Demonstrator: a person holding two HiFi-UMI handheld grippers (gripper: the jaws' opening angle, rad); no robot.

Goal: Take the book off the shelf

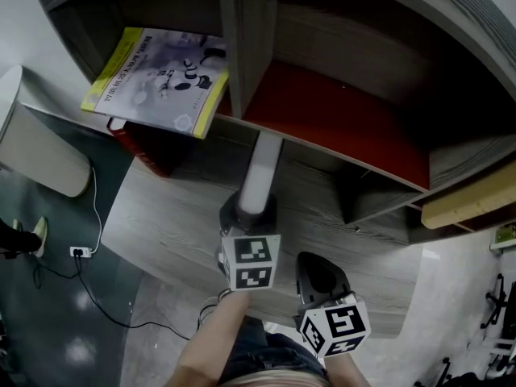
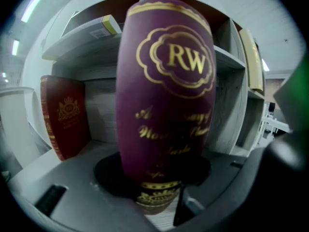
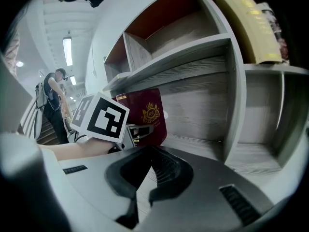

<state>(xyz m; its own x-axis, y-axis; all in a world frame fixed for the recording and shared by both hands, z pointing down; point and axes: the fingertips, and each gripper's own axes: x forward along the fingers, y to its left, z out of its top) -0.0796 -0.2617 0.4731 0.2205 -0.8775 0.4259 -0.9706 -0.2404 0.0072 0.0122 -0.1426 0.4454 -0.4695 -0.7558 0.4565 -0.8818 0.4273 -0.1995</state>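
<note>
A maroon book (image 2: pixel 166 95) with a gold "RW" crest on its spine fills the left gripper view. My left gripper (image 2: pixel 154 197) is shut on it at the foot of the spine. From the head view only its white page edge (image 1: pixel 260 174) shows, running from the shelf's (image 1: pixel 242 47) front edge back to the left gripper (image 1: pixel 248 208). The right gripper view shows the same book (image 3: pixel 149 112) upright beside the left gripper's marker cube (image 3: pixel 101 117). My right gripper (image 1: pixel 321 276) hangs lower right, away from the shelf. Its jaws (image 3: pixel 149 163) are shut on nothing.
A second red book (image 2: pixel 65 115) leans at the left of the same bay. A yellow-edged book (image 1: pixel 157 75) lies flat on the board above. A cream book (image 3: pixel 241 23) stands in a bay to the right. A person (image 3: pixel 55 100) stands far off.
</note>
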